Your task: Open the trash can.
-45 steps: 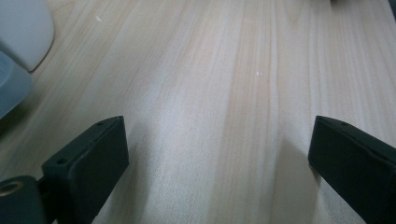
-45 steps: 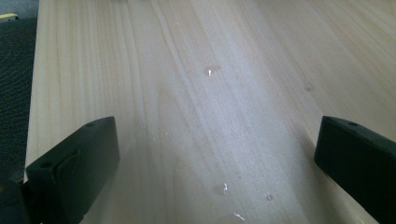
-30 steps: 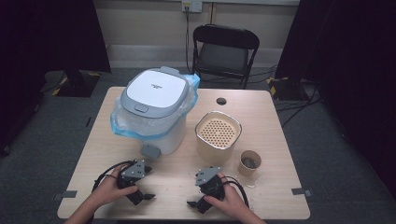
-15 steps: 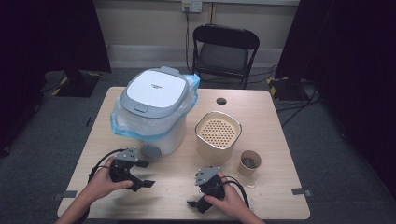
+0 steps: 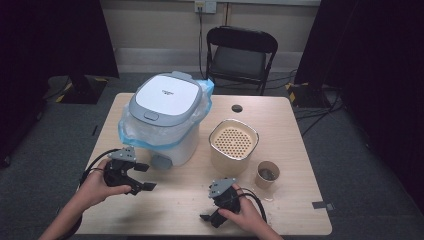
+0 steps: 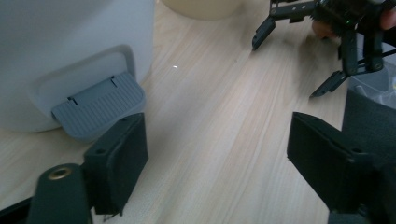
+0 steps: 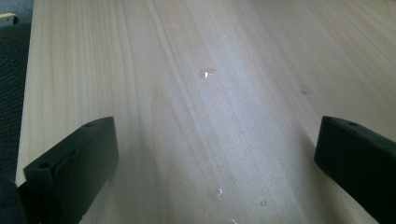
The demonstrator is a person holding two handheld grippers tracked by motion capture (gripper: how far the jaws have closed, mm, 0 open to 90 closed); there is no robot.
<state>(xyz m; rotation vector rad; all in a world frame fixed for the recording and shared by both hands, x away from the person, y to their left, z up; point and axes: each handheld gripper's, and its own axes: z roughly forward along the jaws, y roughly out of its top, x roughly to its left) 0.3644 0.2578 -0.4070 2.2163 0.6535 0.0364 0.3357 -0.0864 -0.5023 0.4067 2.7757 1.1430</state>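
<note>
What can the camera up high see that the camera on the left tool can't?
The high view alone takes in the white bin's lid, its blue bag liner, the cream strainer pot's holed top, the paper cup and the black chair. The left gripper view alone gives a close look at the grey pedal's ridges and the left tool's open jaws. Both share the wooden table, the bin and the right tool.
</note>
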